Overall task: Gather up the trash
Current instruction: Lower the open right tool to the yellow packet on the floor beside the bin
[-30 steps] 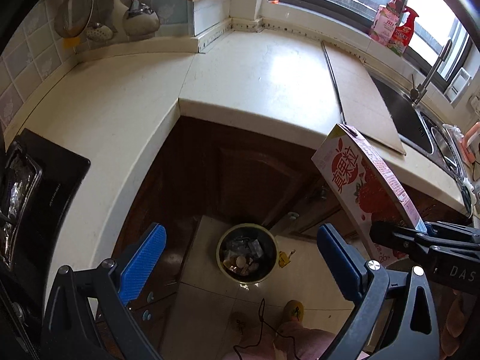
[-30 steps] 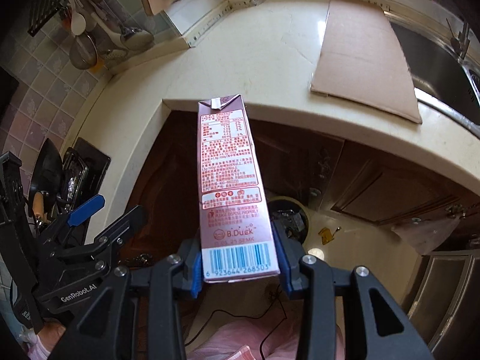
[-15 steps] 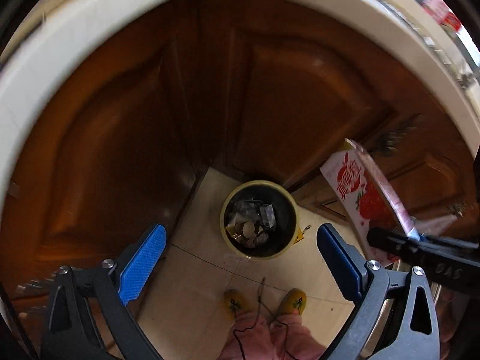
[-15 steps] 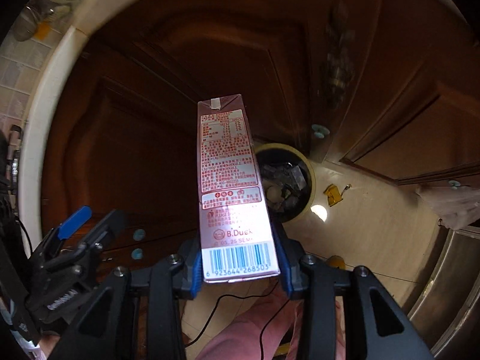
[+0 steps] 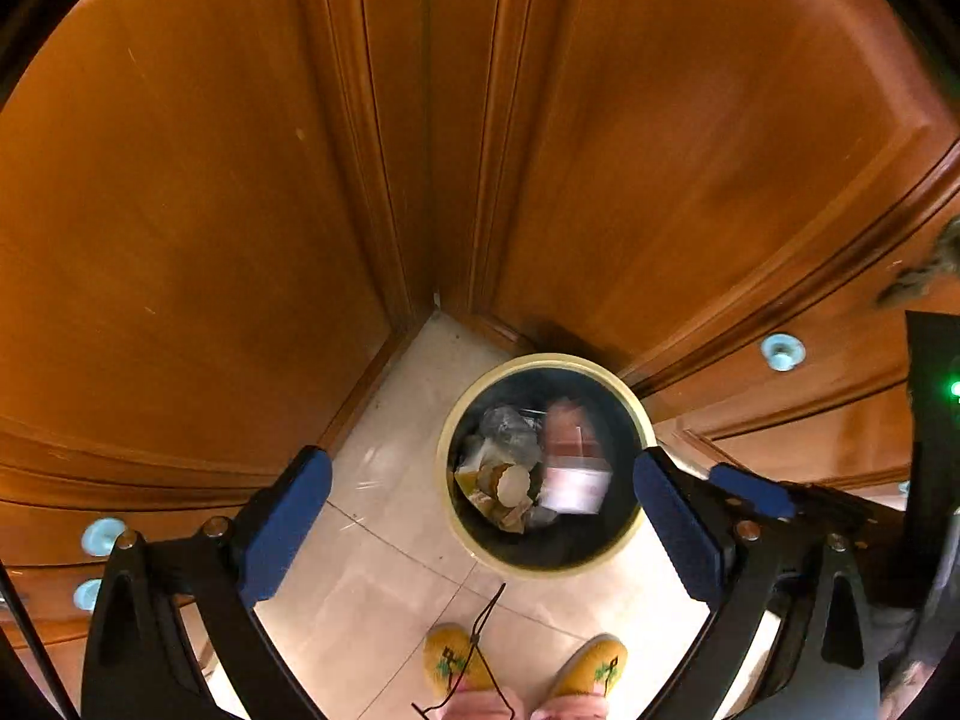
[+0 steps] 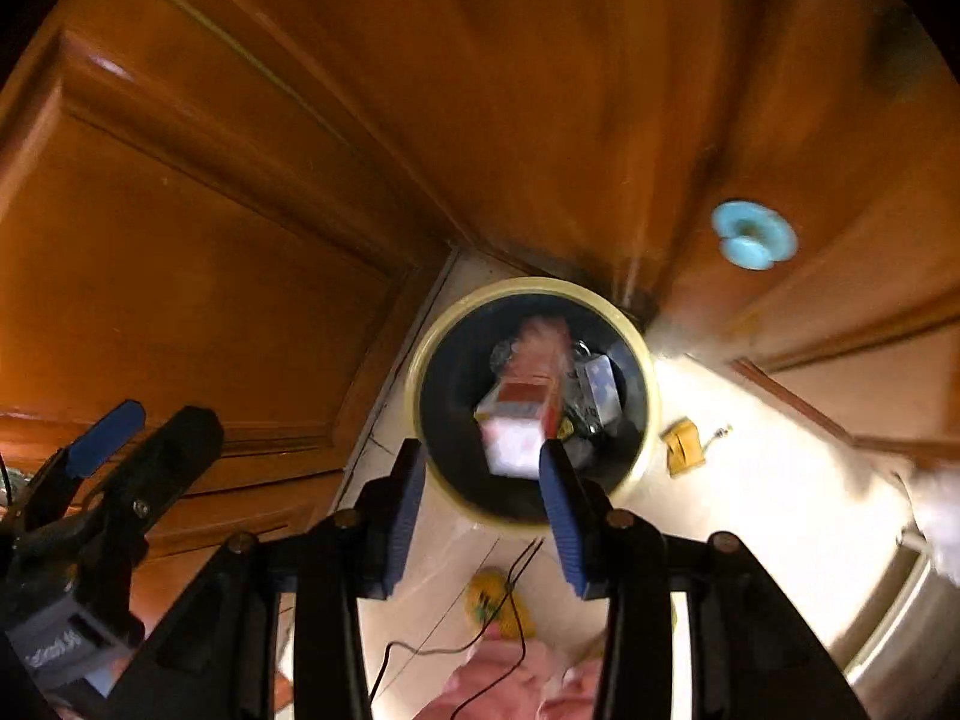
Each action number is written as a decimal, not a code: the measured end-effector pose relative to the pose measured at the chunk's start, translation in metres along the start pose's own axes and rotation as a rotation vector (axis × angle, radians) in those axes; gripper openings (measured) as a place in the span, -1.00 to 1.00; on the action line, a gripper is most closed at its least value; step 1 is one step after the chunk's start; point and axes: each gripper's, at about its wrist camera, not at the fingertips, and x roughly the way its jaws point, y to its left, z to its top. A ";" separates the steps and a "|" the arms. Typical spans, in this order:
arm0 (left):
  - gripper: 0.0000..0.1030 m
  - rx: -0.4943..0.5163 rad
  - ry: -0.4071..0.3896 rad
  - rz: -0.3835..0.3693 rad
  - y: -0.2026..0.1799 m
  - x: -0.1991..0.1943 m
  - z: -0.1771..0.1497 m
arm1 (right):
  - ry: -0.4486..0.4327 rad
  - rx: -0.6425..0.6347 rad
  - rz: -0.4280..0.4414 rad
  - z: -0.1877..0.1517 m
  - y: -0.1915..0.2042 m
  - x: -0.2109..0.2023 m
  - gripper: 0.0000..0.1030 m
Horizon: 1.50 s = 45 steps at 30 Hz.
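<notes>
My right tongs stand spread, empty; the carton is dropping blurred into the bin. Left tongs are spread too. Next, I think, I fetch more trash.

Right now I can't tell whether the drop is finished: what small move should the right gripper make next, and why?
Probably lift the right gripper straight up, away from the trash bin. The pink drink carton shows blurred inside the bin's rim, apparently clear of both pads, so nothing seems left to release. The left gripper is open and empty too.
</notes>
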 end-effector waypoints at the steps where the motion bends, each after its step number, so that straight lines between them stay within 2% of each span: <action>1: 0.92 -0.005 0.001 -0.004 0.001 0.008 -0.002 | -0.004 -0.004 -0.001 -0.001 -0.001 0.008 -0.22; 5: 0.92 -0.022 0.002 -0.002 0.005 0.032 -0.011 | 0.022 0.023 0.016 -0.009 -0.015 0.039 -0.06; 10: 0.92 -0.022 -0.003 0.005 0.008 0.051 -0.021 | 0.028 0.095 0.010 -0.027 -0.034 0.058 -0.06; 18: 0.93 -0.010 -0.026 0.002 0.004 0.064 -0.030 | -0.012 0.181 -0.024 -0.050 -0.068 0.061 -0.06; 28: 0.93 0.074 -0.063 0.008 -0.020 0.076 -0.061 | -0.056 0.175 -0.055 -0.073 -0.108 0.061 -0.06; 33: 0.93 0.110 -0.082 0.003 -0.035 0.083 -0.086 | -0.053 0.155 -0.068 -0.084 -0.127 0.075 -0.06; 40: 0.93 0.217 -0.116 0.030 -0.067 0.094 -0.132 | 0.005 0.168 -0.129 -0.090 -0.176 0.140 -0.06; 45: 0.93 0.251 -0.115 0.023 -0.080 0.114 -0.155 | 0.057 0.107 -0.206 -0.090 -0.211 0.205 -0.06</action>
